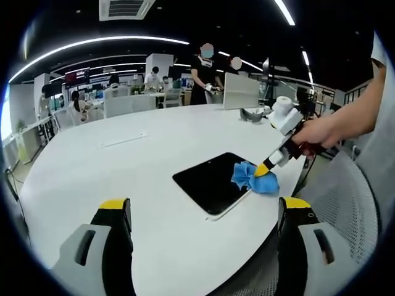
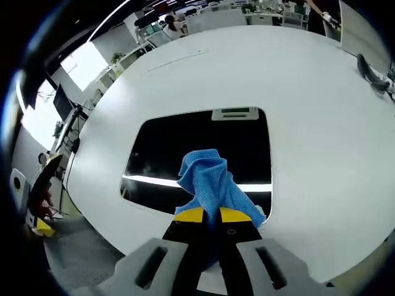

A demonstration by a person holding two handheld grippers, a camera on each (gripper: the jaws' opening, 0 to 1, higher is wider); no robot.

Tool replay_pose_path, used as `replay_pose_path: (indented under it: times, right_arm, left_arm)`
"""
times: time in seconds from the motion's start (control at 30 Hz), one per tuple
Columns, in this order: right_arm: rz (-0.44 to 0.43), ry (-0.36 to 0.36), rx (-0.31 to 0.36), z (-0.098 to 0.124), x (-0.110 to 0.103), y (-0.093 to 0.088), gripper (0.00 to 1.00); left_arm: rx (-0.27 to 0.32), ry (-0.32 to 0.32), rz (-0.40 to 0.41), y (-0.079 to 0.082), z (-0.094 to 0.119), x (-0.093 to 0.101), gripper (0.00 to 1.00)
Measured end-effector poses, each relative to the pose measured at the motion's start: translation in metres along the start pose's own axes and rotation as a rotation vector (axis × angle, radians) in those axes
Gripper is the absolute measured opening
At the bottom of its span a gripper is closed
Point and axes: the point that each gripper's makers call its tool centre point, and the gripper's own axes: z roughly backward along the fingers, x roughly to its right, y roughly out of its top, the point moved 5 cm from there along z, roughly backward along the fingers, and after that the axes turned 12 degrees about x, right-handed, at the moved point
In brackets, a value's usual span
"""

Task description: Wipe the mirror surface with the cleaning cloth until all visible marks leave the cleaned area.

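- The mirror (image 1: 215,182) lay flat on the white table (image 1: 123,179), near its rounded edge; in the left gripper view it looked dark and featureless.
- In the right gripper view the mirror (image 2: 197,154) reflected a bright ceiling light strip across its lower part.
- The right gripper (image 2: 212,215) had its yellow-tipped jaws clamped together on the blue cleaning cloth (image 2: 213,185), which sat bunched on the mirror's near edge.
- The left gripper view showed that same right gripper (image 1: 264,169) from the side, held by a person's hand (image 1: 321,131), with the cloth (image 1: 252,179) at the mirror's corner.
- The left gripper (image 1: 203,203) hung over the table short of the mirror, jaws wide apart and holding nothing.
- People stood and sat at desks (image 1: 133,102) beyond the table.
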Motion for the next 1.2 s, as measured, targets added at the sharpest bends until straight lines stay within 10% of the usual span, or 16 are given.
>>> replay_pose_path:
  times: [1.2]
  right_arm:
    - [-0.058, -0.084, 0.021, 0.016, 0.046, 0.001, 0.02]
  left_arm:
    - [-0.01, -0.012, 0.001, -0.001, 0.0, 0.002, 0.97]
